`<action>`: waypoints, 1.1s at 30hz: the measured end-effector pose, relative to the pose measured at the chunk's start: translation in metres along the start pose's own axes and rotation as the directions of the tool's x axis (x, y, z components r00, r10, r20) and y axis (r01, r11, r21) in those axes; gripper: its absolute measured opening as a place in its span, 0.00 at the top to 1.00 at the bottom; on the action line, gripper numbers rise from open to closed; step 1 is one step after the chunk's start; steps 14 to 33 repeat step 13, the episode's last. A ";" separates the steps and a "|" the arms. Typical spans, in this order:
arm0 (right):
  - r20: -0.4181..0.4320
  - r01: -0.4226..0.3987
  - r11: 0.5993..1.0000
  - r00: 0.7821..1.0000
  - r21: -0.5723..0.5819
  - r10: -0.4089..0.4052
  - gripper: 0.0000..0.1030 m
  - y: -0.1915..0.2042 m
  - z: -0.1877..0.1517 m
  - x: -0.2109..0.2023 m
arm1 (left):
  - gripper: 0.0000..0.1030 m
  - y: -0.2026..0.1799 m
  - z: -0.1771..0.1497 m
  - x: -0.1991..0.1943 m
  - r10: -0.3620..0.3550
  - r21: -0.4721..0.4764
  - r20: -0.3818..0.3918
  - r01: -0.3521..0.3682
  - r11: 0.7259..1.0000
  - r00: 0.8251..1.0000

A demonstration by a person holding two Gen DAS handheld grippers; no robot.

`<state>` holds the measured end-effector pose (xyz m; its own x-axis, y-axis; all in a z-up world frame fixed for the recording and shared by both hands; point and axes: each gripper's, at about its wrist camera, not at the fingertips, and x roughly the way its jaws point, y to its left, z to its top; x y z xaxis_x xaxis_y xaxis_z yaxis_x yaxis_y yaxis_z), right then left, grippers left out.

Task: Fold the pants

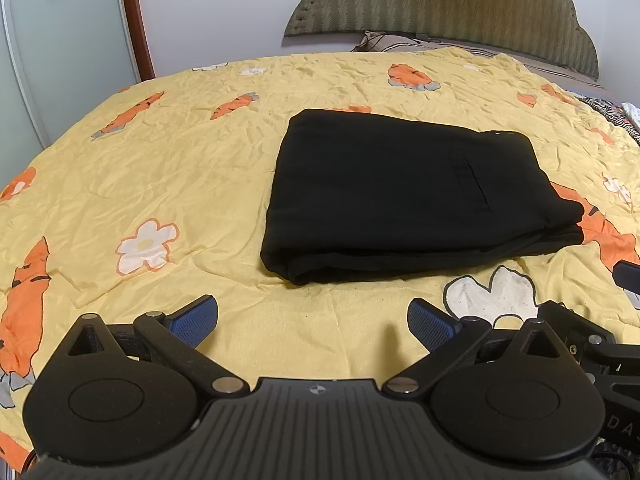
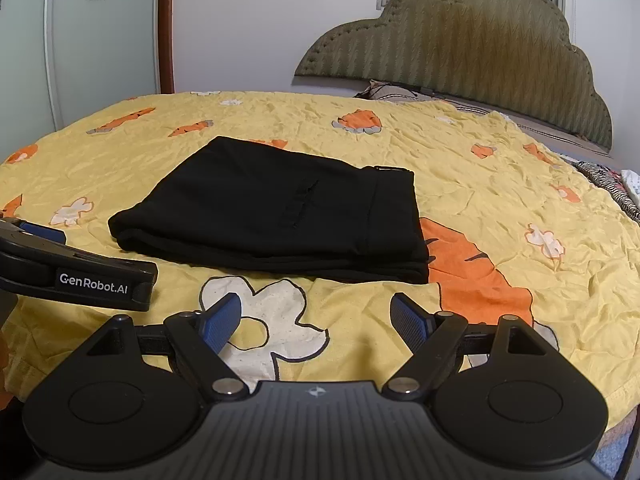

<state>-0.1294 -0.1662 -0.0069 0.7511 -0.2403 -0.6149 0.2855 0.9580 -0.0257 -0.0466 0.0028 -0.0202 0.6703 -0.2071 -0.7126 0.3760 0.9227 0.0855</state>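
Black pants (image 1: pixel 404 196) lie folded into a thick rectangle on the yellow bedspread (image 1: pixel 208 160), several layers showing along the near edge. In the right wrist view the same pants (image 2: pixel 276 216) rest ahead and slightly left. My left gripper (image 1: pixel 312 322) hovers open over bare bedspread, short of the pants' near edge, with nothing between its blue pads. My right gripper (image 2: pixel 316 322) is open too, above a white flower print, apart from the pants. The left gripper's body (image 2: pixel 80 276) shows at the left of the right wrist view.
The bedspread (image 2: pixel 520 184) carries orange carrot and white flower prints and is wrinkled. A padded green headboard (image 2: pixel 472 56) and a pillow (image 2: pixel 392 90) stand at the far side. A wardrobe door (image 2: pixel 100 40) is at the left, striped fabric (image 2: pixel 608 184) at the right edge.
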 end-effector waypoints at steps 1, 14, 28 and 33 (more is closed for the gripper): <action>-0.001 0.001 1.000 1.000 0.000 -0.001 0.21 0.000 0.000 0.000 | 0.01 0.000 0.000 0.000 0.000 0.000 -0.001 0.000 1.000 1.000; -0.026 0.026 1.000 0.999 -0.013 -0.026 0.21 0.002 0.002 0.007 | 0.01 0.006 0.003 0.004 -0.023 -0.007 0.002 0.023 1.000 1.000; -0.026 0.026 1.000 0.999 -0.013 -0.026 0.21 0.002 0.002 0.007 | 0.01 0.006 0.003 0.004 -0.023 -0.007 0.002 0.023 1.000 1.000; -0.026 0.026 1.000 0.999 -0.013 -0.026 0.21 0.002 0.002 0.007 | 0.01 0.006 0.003 0.004 -0.023 -0.007 0.002 0.023 1.000 1.000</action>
